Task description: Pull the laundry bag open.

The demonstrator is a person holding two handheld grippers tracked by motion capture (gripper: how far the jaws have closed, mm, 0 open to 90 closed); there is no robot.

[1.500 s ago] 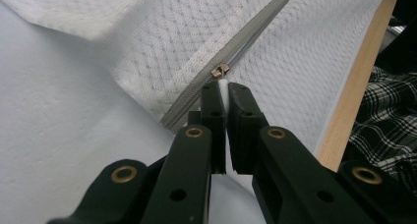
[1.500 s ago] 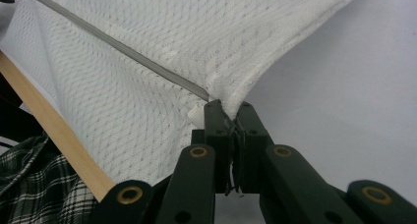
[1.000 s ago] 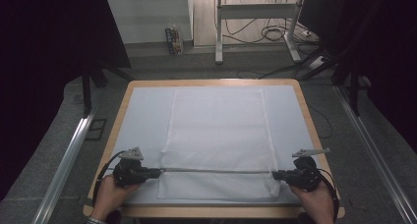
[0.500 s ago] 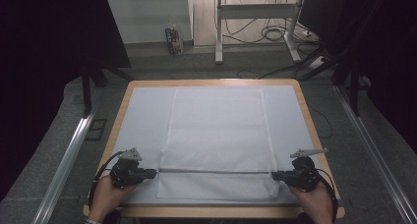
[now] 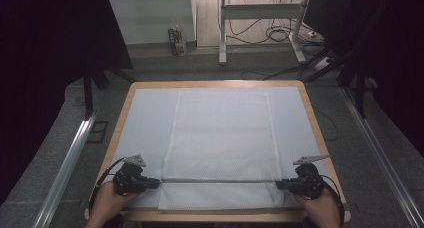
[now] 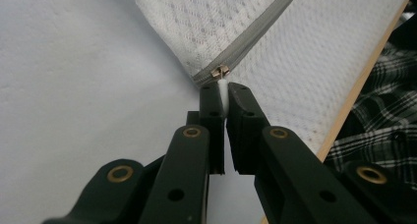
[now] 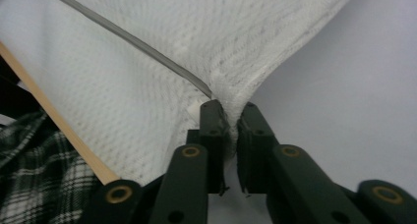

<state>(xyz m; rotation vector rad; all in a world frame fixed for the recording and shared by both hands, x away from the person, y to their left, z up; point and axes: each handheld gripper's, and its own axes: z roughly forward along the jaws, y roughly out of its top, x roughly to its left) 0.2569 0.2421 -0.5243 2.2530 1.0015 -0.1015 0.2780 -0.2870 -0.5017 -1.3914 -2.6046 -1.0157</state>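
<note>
Low in the frame, the left gripper (image 5: 150, 184) and right gripper (image 5: 282, 184) stay clamped on the mesh cover's (image 5: 222, 138) zipper (image 5: 217, 180) ends — hardly moved, zipper taut.

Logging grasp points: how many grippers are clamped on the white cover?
2. The left gripper pinches the zipper pull at the cover's left edge; the right gripper pinches its right edge.

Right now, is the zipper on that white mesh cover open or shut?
Shut: the zipper runs as one closed grey line across the white mesh cover, slider at its left end.
</note>
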